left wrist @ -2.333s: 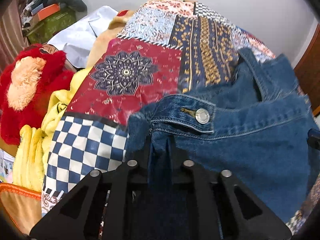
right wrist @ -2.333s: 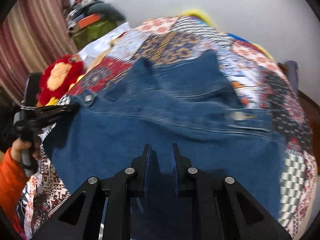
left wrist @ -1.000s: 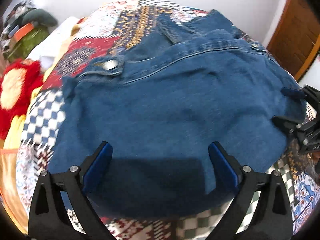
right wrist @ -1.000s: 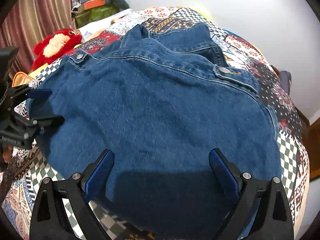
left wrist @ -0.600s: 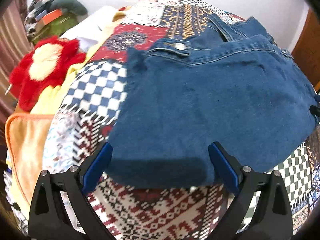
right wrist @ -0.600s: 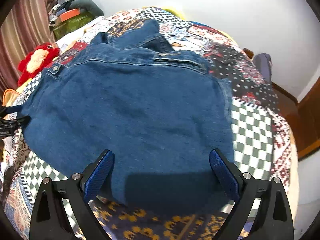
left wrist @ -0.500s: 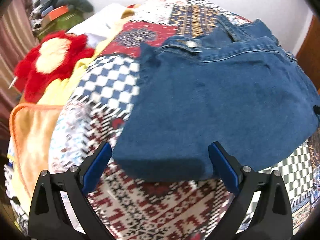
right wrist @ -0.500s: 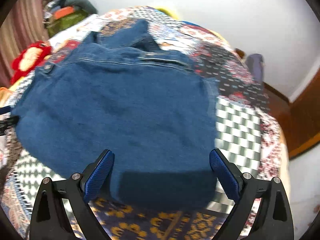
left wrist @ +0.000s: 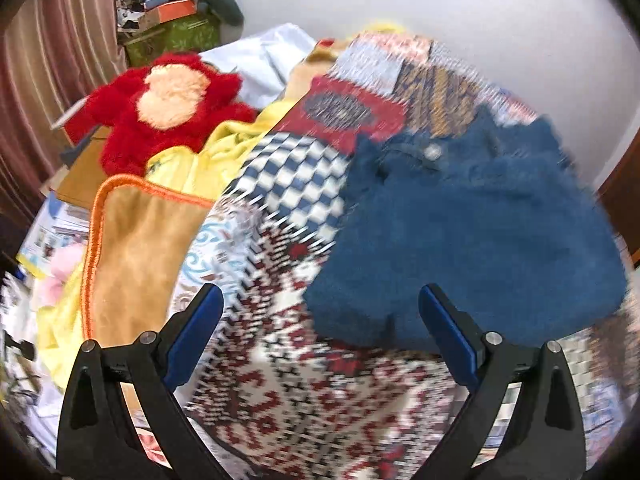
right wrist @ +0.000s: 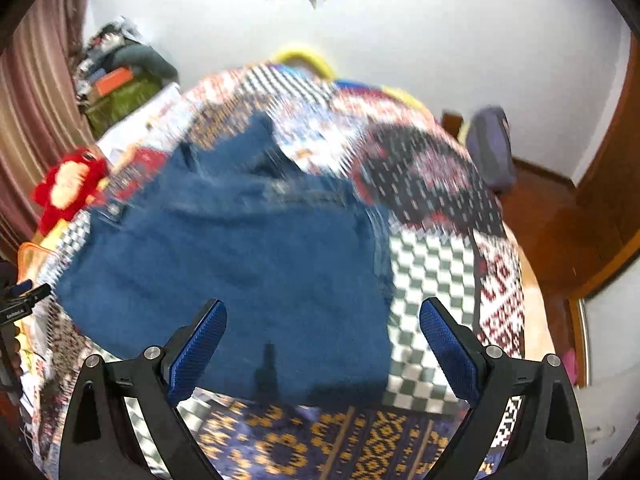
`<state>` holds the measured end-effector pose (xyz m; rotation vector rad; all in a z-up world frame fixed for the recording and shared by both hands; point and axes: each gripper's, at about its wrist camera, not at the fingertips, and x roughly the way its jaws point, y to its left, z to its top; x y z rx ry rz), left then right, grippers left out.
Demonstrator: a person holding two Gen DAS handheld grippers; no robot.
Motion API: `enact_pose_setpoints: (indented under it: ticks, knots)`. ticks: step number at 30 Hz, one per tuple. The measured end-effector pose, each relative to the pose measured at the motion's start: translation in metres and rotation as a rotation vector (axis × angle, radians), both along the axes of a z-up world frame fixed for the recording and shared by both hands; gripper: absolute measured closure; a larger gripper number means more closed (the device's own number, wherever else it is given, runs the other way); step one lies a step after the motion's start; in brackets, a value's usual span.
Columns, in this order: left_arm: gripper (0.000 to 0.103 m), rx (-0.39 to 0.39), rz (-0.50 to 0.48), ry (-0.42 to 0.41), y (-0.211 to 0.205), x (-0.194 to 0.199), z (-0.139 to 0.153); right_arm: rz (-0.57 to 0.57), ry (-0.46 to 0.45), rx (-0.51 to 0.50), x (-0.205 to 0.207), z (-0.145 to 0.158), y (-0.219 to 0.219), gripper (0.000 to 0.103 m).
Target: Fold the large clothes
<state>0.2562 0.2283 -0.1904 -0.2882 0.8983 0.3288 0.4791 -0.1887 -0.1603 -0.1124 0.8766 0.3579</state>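
Observation:
A folded pair of blue denim jeans lies flat on the patchwork quilt, waistband and metal button toward the far side. It also shows in the right wrist view. My left gripper is open and empty, above the quilt at the jeans' near left corner. My right gripper is open and empty, above the jeans' near edge. The tip of the left gripper shows at the left edge of the right wrist view. Both views are blurred by motion.
A red plush toy, a yellow cloth and a tan blanket with orange trim lie left of the quilt. Boxes and clutter stand at the back left. A wooden floor and a dark bag are on the right.
Both grippers let go of the jeans and opened wide, then drew back and up from them. The left view swung left; the jeans lie folded on the quilt.

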Motion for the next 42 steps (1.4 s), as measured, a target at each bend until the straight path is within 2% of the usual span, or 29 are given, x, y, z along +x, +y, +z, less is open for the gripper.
enact_pose_setpoints:
  ticks: [4,7,10,12,14,16,18,19,22,25,32,33,34,37,38,40,42]
  knots:
    - [0.004,-0.085,-0.02,-0.051,-0.014,-0.003,0.008,0.05,-0.05,0.064,-0.015,0.02,0.025,0.006]
    - [0.004,-0.173,-0.047,-0.051,-0.028,-0.005,-0.004,0.096,-0.04,0.113,-0.024,0.019,0.048,0.006]
    - [0.004,-0.249,-0.067,-0.053,-0.035,-0.004,-0.02,0.143,0.007,0.115,-0.027,0.004,0.073,0.006]
    - [0.004,-0.313,-0.071,-0.038,-0.039,-0.002,-0.032,0.167,0.056,0.082,-0.025,-0.015,0.089,0.006]
    - [0.004,-0.413,-0.073,-0.022,-0.039,0.002,-0.047,0.194,0.105,0.046,-0.022,-0.035,0.101,0.006]
    - [0.004,-0.554,-0.078,-0.016,-0.038,0.009,-0.065,0.219,0.157,0.001,-0.019,-0.059,0.113,0.006]
    - [0.004,-0.633,-0.075,-0.017,-0.036,0.014,-0.075,0.221,0.192,-0.036,-0.015,-0.081,0.119,0.006]
    - [0.004,-0.657,-0.071,-0.022,-0.036,0.016,-0.079,0.219,0.189,-0.04,-0.014,-0.086,0.12,0.006]
    - [0.004,-0.797,-0.073,-0.079,-0.033,0.027,-0.091,0.229,0.154,-0.035,-0.015,-0.088,0.12,0.004]
    - [0.004,-0.867,-0.059,-0.114,-0.03,0.04,-0.098,0.236,0.168,-0.027,-0.01,-0.089,0.12,0.003]
    - [0.005,-0.86,0.064,-0.154,-0.019,0.079,-0.108,0.227,0.189,-0.01,-0.005,-0.087,0.12,0.003]
    - [0.009,-0.845,0.089,-0.162,-0.018,0.083,-0.108,0.226,0.19,-0.01,-0.006,-0.086,0.12,0.003]
    - [0.02,-0.802,0.117,-0.154,-0.017,0.087,-0.107,0.224,0.193,-0.013,-0.006,-0.086,0.119,0.003]
    - [0.036,-0.668,0.135,-0.139,-0.022,0.097,-0.099,0.217,0.199,-0.022,-0.007,-0.082,0.118,0.003]
    - [0.04,-0.646,0.138,-0.143,-0.024,0.099,-0.096,0.213,0.199,-0.023,-0.008,-0.08,0.117,0.003]
    - [0.061,-0.572,0.136,-0.163,-0.026,0.099,-0.081,0.205,0.199,-0.024,-0.01,-0.074,0.114,0.003]
    - [0.07,-0.557,0.109,-0.179,-0.02,0.097,-0.069,0.2,0.19,-0.031,-0.012,-0.067,0.111,0.003]
